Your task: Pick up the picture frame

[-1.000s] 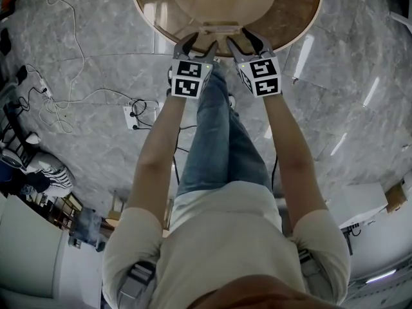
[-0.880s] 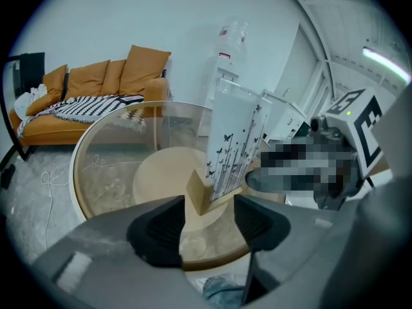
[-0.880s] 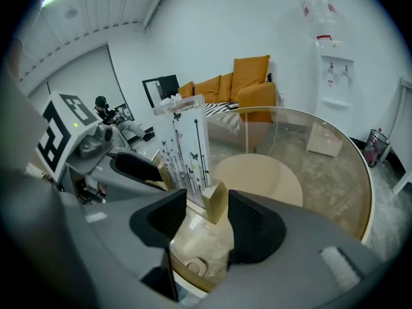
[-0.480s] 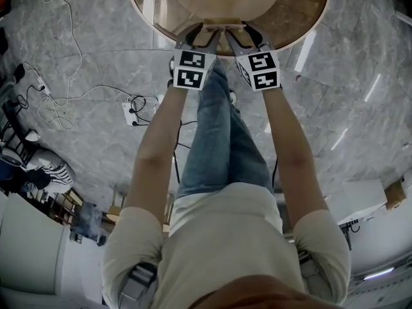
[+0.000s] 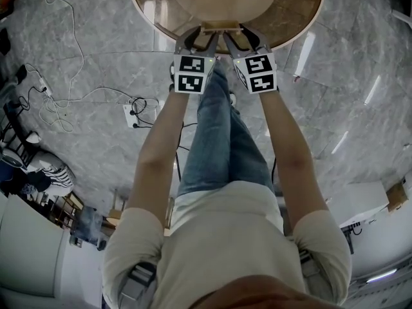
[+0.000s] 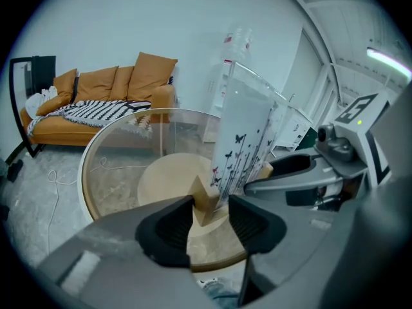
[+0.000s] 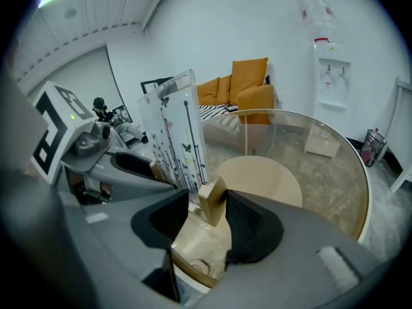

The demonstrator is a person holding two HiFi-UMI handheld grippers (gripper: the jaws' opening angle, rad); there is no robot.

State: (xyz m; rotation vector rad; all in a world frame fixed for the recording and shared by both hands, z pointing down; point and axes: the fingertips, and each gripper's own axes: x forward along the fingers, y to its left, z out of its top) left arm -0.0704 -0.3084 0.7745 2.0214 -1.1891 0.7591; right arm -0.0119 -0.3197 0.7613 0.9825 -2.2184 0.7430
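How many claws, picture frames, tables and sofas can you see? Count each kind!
Claws: 2 (left claw, right claw; jaws have just been closing, the frame's wooden base between them)
Picture frames: 1
Round glass tables: 1
Orange sofas: 1
Total: 5

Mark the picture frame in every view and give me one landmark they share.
Head view: picture frame at top centre, a thin wooden strip seen from above, at the near edge of the round glass table.
Left gripper view: upright, just right of centre, wooden base at low centre.
Right gripper view: upright, left of centre, wooden base at low centre.
Shared landmark: the round glass table under it.
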